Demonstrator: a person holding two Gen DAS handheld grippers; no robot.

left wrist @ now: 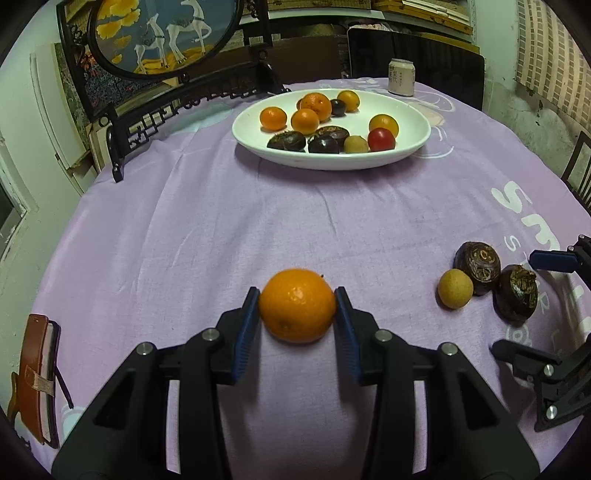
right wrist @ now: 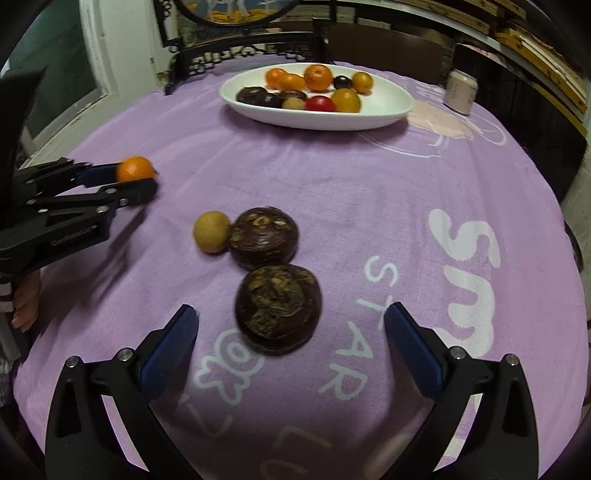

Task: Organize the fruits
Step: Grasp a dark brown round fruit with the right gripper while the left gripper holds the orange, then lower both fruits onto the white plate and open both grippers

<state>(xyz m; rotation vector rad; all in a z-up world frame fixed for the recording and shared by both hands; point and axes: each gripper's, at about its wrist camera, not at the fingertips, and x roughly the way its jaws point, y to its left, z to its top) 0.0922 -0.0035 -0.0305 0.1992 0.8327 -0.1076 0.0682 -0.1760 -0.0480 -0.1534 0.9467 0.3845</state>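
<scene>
We note a lilac tablecloth (left wrist: 258, 221) with white lettering, a pale drink can (left wrist: 401, 78) at the far edge, a brown leather notebook (left wrist: 37, 376) near left, and a carved dark frame holding a deer painting (left wrist: 162, 33).

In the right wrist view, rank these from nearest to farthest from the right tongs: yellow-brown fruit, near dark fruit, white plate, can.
1. Near dark fruit, between the open right tongs.
2. Yellow-brown fruit, ahead, left.
3. White plate, far centre.
4. Can, far right, roughly level with the plate's back edge.
</scene>
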